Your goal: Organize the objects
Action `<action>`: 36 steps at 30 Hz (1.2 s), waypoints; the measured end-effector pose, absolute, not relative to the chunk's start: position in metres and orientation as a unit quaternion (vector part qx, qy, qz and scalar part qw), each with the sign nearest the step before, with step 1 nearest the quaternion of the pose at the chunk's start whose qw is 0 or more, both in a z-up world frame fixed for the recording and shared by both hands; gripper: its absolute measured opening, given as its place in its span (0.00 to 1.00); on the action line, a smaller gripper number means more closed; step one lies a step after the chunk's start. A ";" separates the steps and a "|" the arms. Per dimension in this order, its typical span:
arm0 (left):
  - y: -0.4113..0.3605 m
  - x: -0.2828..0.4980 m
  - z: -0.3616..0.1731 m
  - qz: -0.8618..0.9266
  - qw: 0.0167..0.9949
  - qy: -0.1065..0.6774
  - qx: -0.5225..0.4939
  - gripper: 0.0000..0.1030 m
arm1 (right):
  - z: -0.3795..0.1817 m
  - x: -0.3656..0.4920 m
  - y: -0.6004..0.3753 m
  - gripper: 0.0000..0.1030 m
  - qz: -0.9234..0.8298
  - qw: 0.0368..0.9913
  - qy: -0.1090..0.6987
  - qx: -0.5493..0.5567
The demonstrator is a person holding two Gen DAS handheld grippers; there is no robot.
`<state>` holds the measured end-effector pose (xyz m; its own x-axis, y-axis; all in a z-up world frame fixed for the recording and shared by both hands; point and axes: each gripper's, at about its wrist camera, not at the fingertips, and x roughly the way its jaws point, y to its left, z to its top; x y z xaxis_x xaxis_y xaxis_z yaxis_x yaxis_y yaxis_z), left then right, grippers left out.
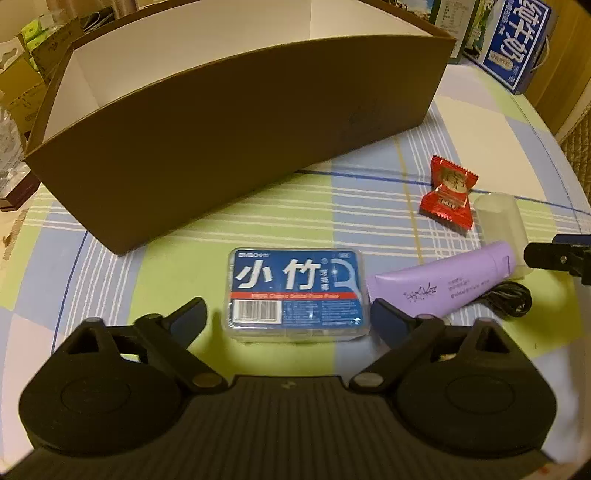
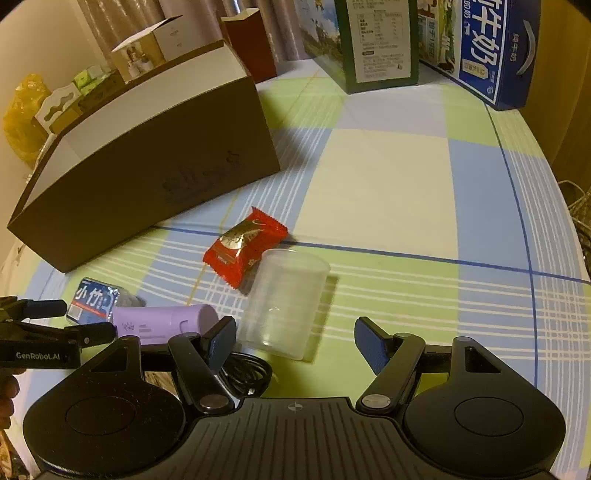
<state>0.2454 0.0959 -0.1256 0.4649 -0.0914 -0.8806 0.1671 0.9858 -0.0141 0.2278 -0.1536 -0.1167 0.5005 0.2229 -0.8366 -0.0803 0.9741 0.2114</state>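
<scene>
A lived-in home room is showing here, under warm yellowish lamplight. Everything is gathering around a table wearing a checked green, blue and cream tablecloth. Milk cartons with printed labels are standing at the cloth's far edge, and small cardboard boxes are piling up beyond its far left side, next to a yellow plastic bag. Curtains are hanging behind the table, and something woven, perhaps a basket, is sitting off its right edge.

Warm yellowish light falls on a checked tablecloth, with curtains behind.
</scene>
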 end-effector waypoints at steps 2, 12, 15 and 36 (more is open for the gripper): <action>0.102 0.246 -0.125 -0.075 0.857 0.509 0.028 0.81 | -0.118 0.229 -0.153 0.67 0.088 0.862 0.493 0.073; 0.145 0.243 -0.124 -0.028 0.861 0.509 0.005 0.82 | -0.127 0.244 -0.138 0.67 0.099 0.859 0.498 0.061; 0.149 0.243 -0.123 -0.025 0.861 0.509 0.006 0.82 | -0.132 0.251 -0.132 0.67 0.095 0.858 0.501 0.058; 0.140 0.267 -0.135 -0.023 0.856 0.516 0.028 0.81 | -0.145 0.256 -0.138 0.49 0.079 0.860 0.503 0.030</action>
<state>0.2669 0.1403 -0.1351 0.4662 -0.0095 -0.8846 0.0677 0.9974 0.0250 0.2563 -0.1383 -0.1448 0.4805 0.1657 -0.8612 -0.1058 0.9858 0.1306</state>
